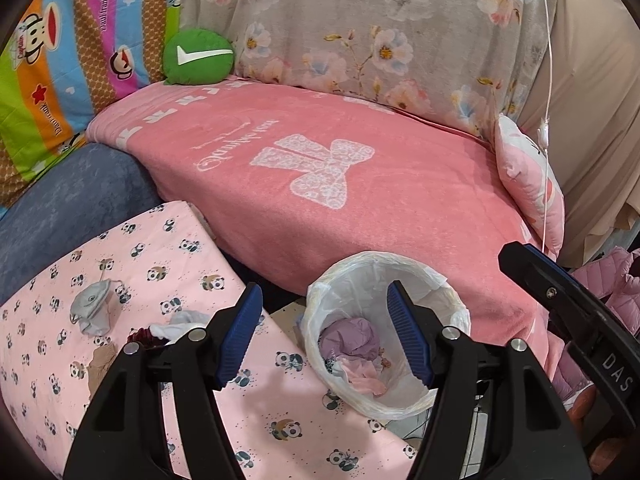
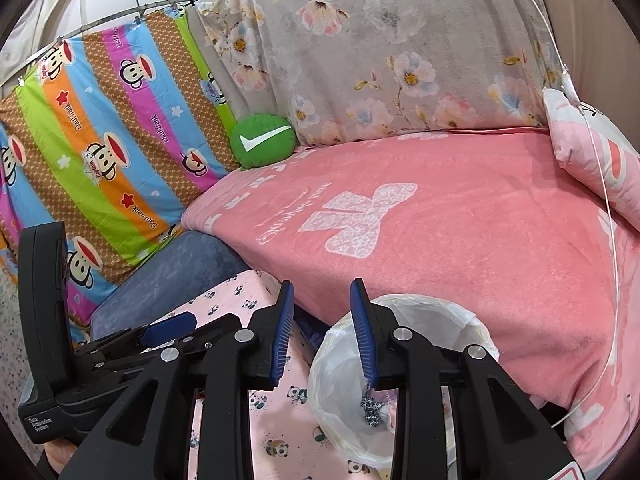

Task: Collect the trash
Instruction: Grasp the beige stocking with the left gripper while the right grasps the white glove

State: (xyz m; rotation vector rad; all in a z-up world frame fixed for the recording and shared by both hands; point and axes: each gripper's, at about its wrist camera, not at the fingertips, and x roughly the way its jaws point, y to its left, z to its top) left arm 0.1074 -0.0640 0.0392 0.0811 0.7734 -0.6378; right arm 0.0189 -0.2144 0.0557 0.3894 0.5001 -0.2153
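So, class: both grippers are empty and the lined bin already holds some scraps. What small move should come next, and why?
Probably swing the left gripper left toward the crumpled grey wad on the panda-print cloth. Its jaws stand open with nothing between them, the bin already holds paper, and that wad and the scraps beside it lie loose.

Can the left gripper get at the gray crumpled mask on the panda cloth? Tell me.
Probably yes. The left gripper is open and empty, and the gray mask lies exposed on the panda cloth off to its left, with nothing covering it.
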